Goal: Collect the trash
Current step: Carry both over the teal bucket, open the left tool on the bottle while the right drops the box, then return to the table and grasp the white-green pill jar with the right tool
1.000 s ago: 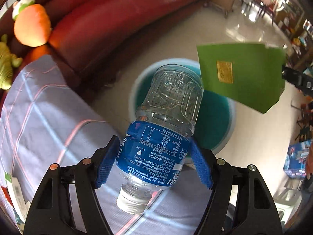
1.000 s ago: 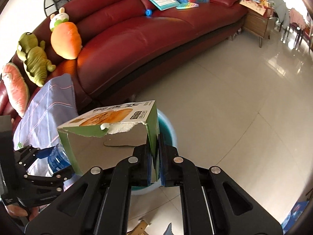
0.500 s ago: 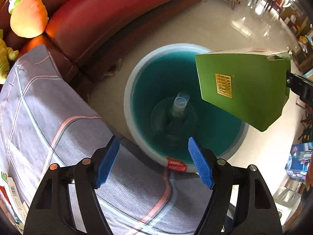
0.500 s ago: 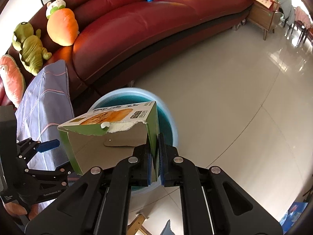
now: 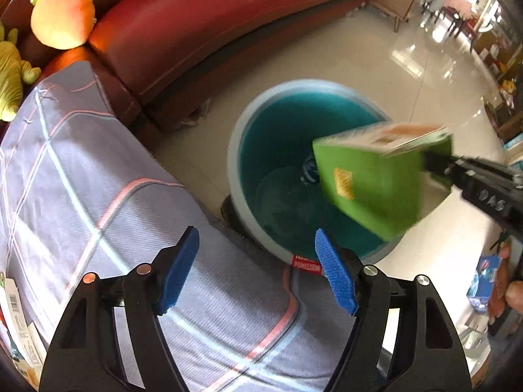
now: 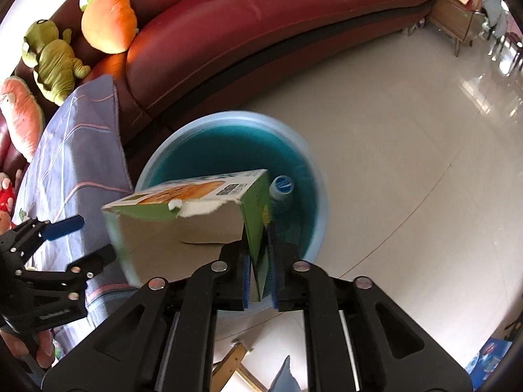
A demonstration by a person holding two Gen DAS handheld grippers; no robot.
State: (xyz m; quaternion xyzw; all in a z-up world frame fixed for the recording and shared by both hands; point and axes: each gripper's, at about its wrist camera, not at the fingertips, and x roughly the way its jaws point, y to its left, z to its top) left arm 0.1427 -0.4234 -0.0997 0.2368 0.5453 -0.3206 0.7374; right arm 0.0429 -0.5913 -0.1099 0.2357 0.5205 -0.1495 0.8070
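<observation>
The right gripper (image 6: 260, 261) has a side wall of the torn green box (image 6: 196, 209) between its jaws, which are starting to part, so the blue pads no longer clearly press the cardboard; the box hangs tilted over the near rim of the blue bucket (image 6: 318, 196). The left gripper (image 5: 258, 268) has its jaws spread wide and widening with nothing between them, above the checked cloth (image 5: 81, 163) beside the bucket's rim. A plastic bottle (image 6: 281, 192) lies inside the bucket, just past the box's far corner.
</observation>
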